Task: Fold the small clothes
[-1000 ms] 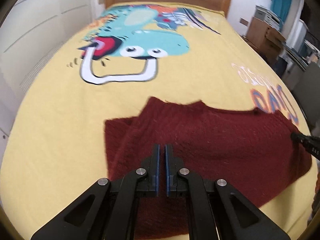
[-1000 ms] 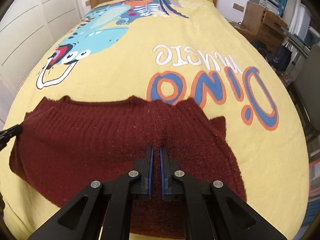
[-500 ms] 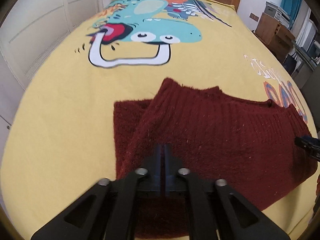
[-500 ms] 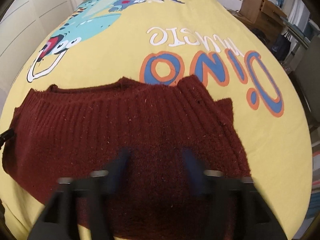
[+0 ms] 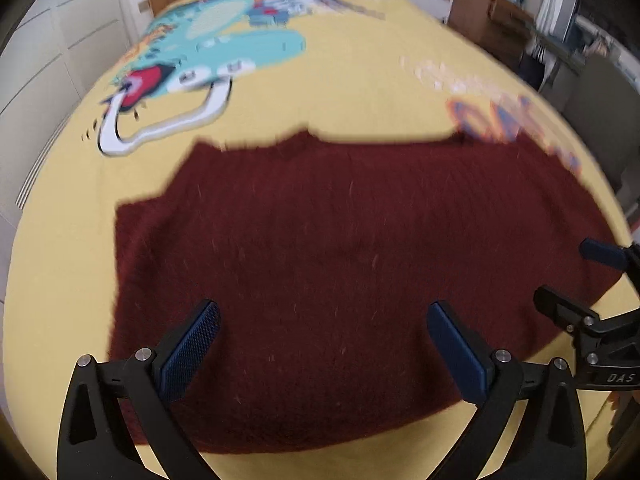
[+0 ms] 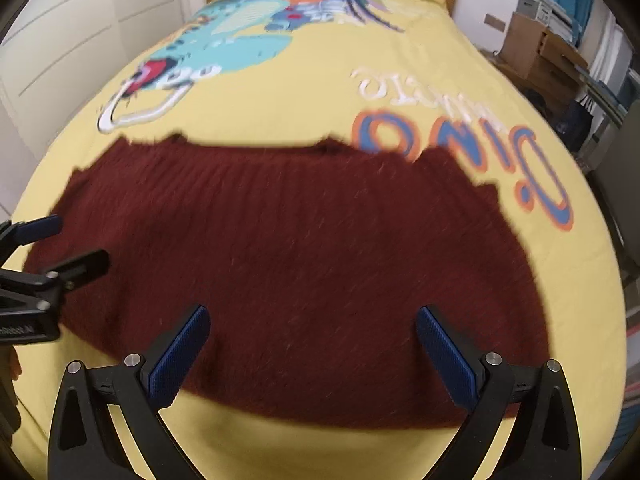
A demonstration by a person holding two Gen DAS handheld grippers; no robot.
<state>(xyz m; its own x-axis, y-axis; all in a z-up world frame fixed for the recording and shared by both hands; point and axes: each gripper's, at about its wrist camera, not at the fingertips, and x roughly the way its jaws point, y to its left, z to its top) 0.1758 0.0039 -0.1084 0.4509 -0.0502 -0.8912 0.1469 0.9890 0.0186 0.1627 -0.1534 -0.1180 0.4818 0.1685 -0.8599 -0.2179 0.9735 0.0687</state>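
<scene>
Both claws opening over the sweater, nothing held.
Left wrist view: left gripper (image 5: 324, 340) spreads wide over the maroon sweater (image 5: 340, 248) at frame centre; grab the near hem. Right wrist view: right gripper (image 6: 312, 344) likewise empty; pinch its hem corner (image 6: 480, 416) evenly on the yellow bedspread (image 6: 320, 92).

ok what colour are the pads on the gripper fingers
Blue, with a fine textured grid, on black fingers. The left wrist view shows a pad most clearly.

The yellow bedspread (image 6: 304, 92) reads "Dino music" upside down; the right gripper (image 5: 600, 276) body bears "DAS".
</scene>
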